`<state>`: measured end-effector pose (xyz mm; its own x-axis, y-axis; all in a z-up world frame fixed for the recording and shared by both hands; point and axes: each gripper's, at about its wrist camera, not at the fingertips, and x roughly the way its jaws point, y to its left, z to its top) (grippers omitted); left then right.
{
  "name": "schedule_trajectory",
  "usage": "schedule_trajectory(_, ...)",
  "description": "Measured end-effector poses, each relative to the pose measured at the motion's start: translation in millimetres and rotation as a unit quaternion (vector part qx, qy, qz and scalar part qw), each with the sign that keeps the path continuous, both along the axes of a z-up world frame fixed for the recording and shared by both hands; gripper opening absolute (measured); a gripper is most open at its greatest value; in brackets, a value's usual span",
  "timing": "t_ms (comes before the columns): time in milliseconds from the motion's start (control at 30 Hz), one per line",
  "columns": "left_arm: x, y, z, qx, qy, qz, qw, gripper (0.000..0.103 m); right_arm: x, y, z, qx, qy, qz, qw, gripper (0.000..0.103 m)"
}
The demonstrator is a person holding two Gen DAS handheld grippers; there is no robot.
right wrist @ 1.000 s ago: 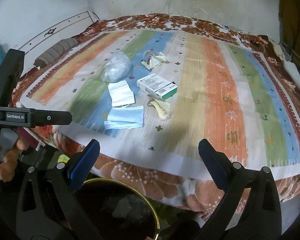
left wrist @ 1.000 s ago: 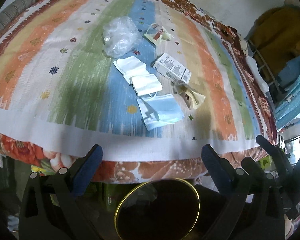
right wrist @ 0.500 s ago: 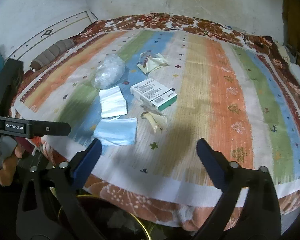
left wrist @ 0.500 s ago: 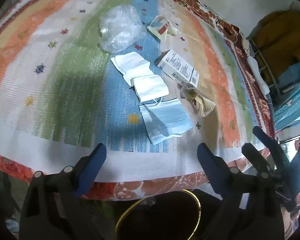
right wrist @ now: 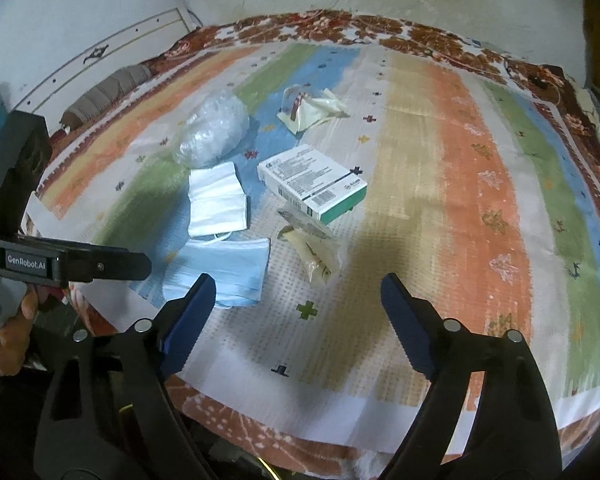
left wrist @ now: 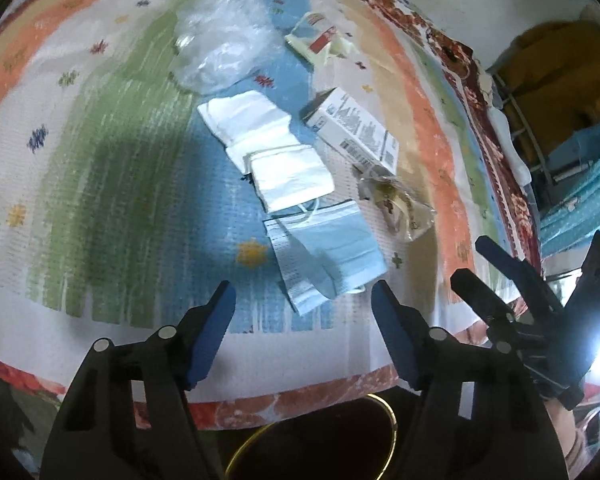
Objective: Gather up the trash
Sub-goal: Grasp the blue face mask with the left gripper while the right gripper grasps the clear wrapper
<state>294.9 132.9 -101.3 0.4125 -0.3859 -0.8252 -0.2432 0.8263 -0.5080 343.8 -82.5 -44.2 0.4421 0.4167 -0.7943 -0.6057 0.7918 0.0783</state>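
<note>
Trash lies on a striped bedspread [left wrist: 100, 184]: a blue face mask [left wrist: 332, 248] [right wrist: 224, 272], white masks [left wrist: 272, 160] [right wrist: 218, 200], a white and green carton [left wrist: 354, 130] [right wrist: 312, 184], a clear crumpled wrapper [left wrist: 396, 208] [right wrist: 314, 248], a clear plastic bag [left wrist: 224, 44] [right wrist: 214, 128] and a yellowish wrapper [left wrist: 320, 40] [right wrist: 312, 110]. My left gripper [left wrist: 304, 300] is open, just short of the blue mask. My right gripper [right wrist: 298, 296] is open above the bed's near edge, close to the crumpled wrapper.
A dark bin with a yellow rim [left wrist: 312, 440] stands below the bed edge under the left gripper. The right gripper [left wrist: 516, 280] shows at the right of the left wrist view. Shelves with cloth [left wrist: 572, 152] stand beyond the bed's right side.
Both grippers have moved forward from above the bin to over the bed edge, closer to the masks and wrapper. Both stay open and empty.
</note>
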Motion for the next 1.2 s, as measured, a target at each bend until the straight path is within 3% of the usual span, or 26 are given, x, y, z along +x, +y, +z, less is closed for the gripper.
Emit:
schedule_trajectory(267, 4.3, 8.8, -16.7, -0.058, 0.011, 0.041, 0.9974, 0.062, 21.7, 9.8, -19.4, -0.019, 0.016, 0.004, 1.0, 0.064)
schedule_trajectory(600, 20.0, -1.9, -28.6, -0.052, 0.018, 0.021, 0.9982, 0.061, 40.4, 21.5, -36.6, -0.031, 0.025, 0.022, 0.999, 0.052)
schedule_trajectory(867, 25.0, -4.8, -32.6, -0.038, 0.01, 0.02, 0.999, 0.057, 49.7, 26.5, -46.5, -0.02, 0.045, 0.028, 0.998, 0.032)
schedule_trajectory(967, 25.3, -7.1, -33.0, -0.021, 0.01, 0.017, 0.9996, 0.045, 49.3, 29.1, -48.4, -0.021, 0.045, 0.034, 0.998, 0.026)
schedule_trajectory(1133, 27.4, -13.3, -34.4, -0.013, 0.018, 0.005, 0.9997, 0.01, 47.3, 28.7, -47.7, -0.03, 0.042, 0.034, 0.998, 0.02)
schedule_trajectory(1200, 27.8, -15.2, -33.3, -0.007, 0.022, 0.002, 0.9997, 0.001, 46.2, 28.5, -47.5, -0.035, 0.042, 0.037, 0.998, 0.017)
